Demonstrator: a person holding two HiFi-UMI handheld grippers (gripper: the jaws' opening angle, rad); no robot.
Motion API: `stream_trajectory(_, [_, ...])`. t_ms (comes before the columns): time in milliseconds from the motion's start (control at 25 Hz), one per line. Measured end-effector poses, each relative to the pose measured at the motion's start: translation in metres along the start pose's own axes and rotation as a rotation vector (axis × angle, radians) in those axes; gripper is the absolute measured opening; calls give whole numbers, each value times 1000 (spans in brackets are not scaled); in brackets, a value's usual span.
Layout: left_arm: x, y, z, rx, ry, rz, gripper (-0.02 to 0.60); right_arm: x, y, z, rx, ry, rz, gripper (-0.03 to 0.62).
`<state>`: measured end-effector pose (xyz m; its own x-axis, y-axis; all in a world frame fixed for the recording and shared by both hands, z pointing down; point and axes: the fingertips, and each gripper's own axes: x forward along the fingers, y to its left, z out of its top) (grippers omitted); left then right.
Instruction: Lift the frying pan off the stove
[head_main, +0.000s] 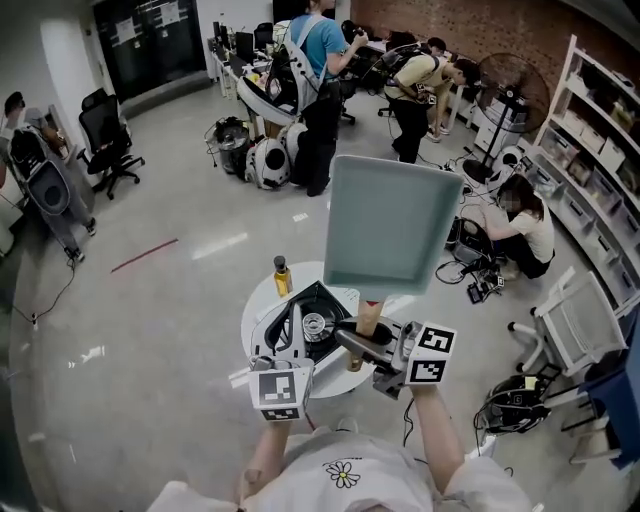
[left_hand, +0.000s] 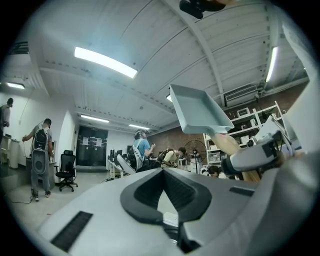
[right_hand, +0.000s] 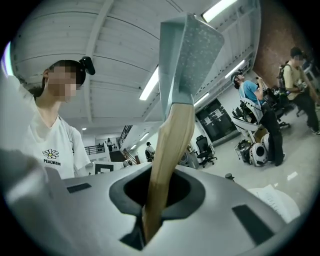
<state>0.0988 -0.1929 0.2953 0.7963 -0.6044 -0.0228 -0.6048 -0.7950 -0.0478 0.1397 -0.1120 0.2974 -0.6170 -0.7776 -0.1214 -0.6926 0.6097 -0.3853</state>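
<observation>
**Pan (head_main: 385, 225) off the stove (head_main: 315, 325), held in our right gripper (right_hand: 160, 200)**

Nearest us, our right gripper is clamped on the pan's wooden handle (head_main: 368, 318), and our left gripper (left_hand: 162, 172) is closed on nothing beside it. The square pan hangs in the air, tipped up, over the right edge of the table (head_main: 262, 310) and well apart from the stove at the table's middle. We judge the lift as good as done. Next we need a firm, steady hold, since the pan's weight sits far from the grip. A bottle (head_main: 283, 277) stands at the table's far edge. Beyond lie a grey floor (head_main: 150, 300), people (head_main: 320, 60) at desks, and shelves (head_main: 590, 190) on the right.
</observation>
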Motion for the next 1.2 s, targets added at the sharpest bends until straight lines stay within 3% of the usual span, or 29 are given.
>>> stream_trajectory(1200, [6, -17, -5, 6, 17, -27, -2, -21, 3, -9, -3, 14, -26, 35])
